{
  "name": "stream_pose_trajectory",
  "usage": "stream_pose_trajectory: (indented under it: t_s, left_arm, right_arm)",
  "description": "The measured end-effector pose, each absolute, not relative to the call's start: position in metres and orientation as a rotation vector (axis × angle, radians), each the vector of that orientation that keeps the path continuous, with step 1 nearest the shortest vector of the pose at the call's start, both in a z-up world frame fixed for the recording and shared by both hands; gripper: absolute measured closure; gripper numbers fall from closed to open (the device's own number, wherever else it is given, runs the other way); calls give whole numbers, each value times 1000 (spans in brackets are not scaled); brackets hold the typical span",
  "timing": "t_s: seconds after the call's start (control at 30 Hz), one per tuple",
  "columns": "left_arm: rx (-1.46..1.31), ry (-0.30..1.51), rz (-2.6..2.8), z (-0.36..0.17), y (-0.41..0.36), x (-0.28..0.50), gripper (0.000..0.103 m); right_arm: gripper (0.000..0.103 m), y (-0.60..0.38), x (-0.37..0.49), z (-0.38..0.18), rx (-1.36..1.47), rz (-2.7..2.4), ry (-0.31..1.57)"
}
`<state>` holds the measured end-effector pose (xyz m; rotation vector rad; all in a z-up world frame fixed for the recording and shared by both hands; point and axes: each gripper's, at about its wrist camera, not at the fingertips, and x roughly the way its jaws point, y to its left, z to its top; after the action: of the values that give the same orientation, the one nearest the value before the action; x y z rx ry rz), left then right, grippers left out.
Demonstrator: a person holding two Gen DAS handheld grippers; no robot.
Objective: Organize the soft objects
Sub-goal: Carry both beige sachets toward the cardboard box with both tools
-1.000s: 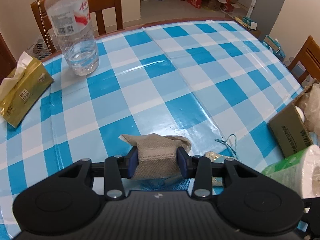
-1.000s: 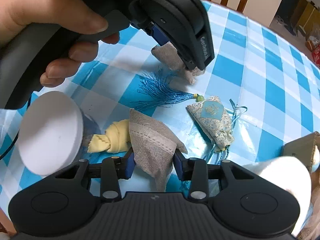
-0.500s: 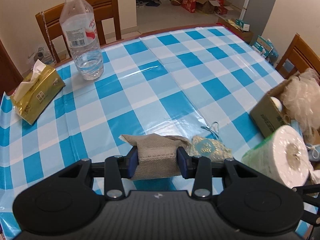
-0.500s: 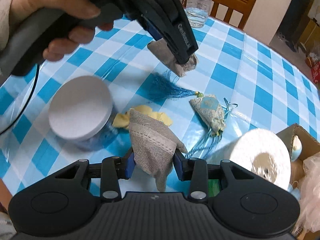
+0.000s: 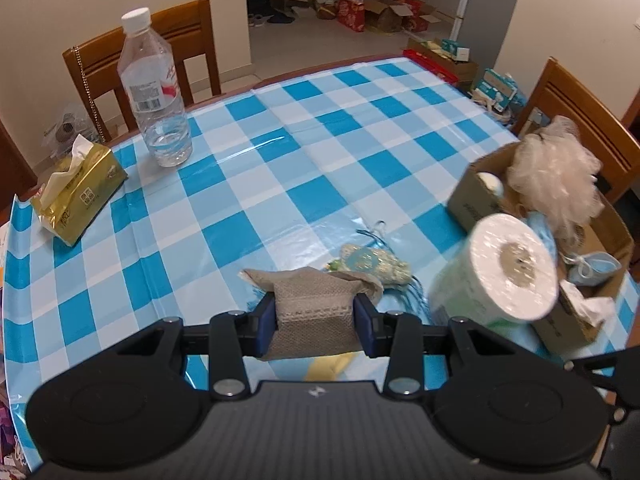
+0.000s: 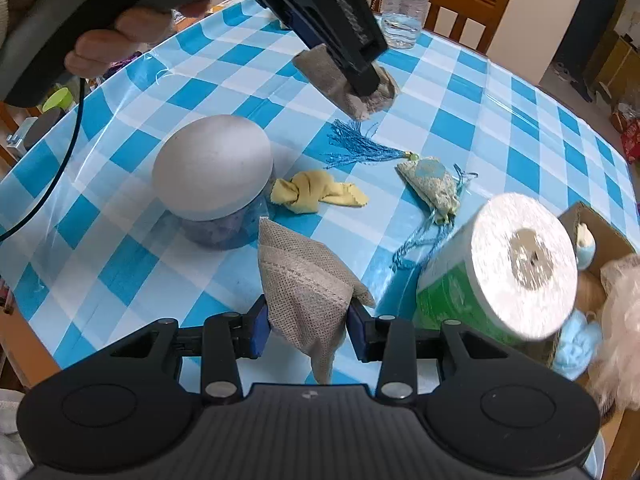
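Observation:
My left gripper (image 5: 315, 323) is shut on a beige mesh pouch (image 5: 314, 304) and holds it above the checked tablecloth. In the right wrist view that same left gripper (image 6: 366, 80) hangs at the top, with its pouch (image 6: 340, 88) in the jaws. My right gripper (image 6: 307, 330) is shut on a second beige mesh pouch (image 6: 308, 284). On the cloth lie a knotted yellow rag (image 6: 316, 194) and a patterned sachet (image 6: 432, 184) with a blue tassel (image 6: 360, 148). A cardboard box (image 5: 476, 196) at the right holds a cream mesh puff (image 5: 556, 176) and pale blue soft items (image 5: 596, 266).
A paper roll (image 6: 520, 264) in green wrap stands beside the box. A white-lidded jar (image 6: 212, 172) stands left of the yellow rag. Farther back are a water bottle (image 5: 154, 92), a gold tissue pack (image 5: 76, 196) and wooden chairs (image 5: 580, 120). A person's hand (image 6: 120, 28) grips the left handle.
Both grippers have risen and drawn back with their pouches held. The table looks farther away, and the paper roll and the box have come into view at the right.

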<state>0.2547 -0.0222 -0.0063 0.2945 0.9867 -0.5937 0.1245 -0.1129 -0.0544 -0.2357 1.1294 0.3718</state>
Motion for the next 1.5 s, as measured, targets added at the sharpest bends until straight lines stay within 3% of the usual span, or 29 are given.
stream_pose_trajectory:
  t_s: [0.77,1.13,1.5]
  left_arm:
    - [306,998,-642,18,-38,133,63]
    - [286,1008,-683,23,-114,98,63]
    - [271,948,-787,21,-211,111,63]
  right_arm:
    - [58,-205,58,-11,-95,201,1088]
    - [58,-307,57,0,-105,115,1035]
    - [58,-382,64,-10,-62,27,1029]
